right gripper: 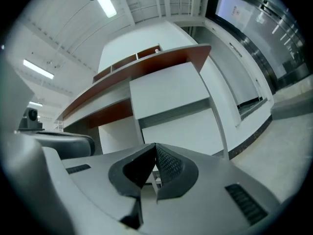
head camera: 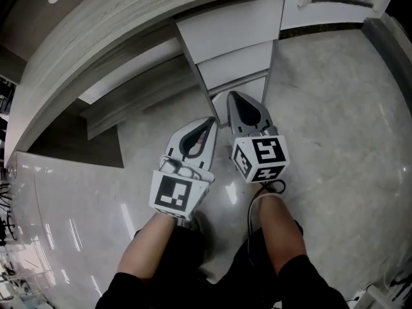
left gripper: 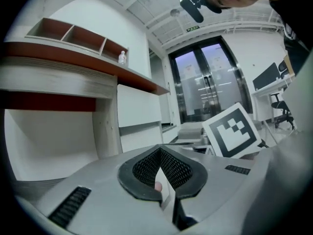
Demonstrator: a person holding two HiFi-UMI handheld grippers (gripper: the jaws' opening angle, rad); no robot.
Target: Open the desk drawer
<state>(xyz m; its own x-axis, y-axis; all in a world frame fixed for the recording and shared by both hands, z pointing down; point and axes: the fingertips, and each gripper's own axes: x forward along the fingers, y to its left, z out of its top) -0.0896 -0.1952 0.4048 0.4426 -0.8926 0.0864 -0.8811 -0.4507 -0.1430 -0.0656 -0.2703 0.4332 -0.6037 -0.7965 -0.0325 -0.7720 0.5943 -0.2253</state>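
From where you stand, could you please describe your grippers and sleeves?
Both the left gripper and right gripper are pale grey teardrop-shaped shells with dark mesh-lined jaws. Each carries a white cube of black square markers. A black cable trails by the right one. The sleeves are black.

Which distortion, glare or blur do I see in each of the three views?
Head view: fisheye bends the desk top into an arc, and the glossy floor shows pale glare streaks. Left gripper view: dark vignetted corners; the glass doors glow bright. Right gripper view: the ceiling light strips are overexposed, and the drawer fronts lean and curve.
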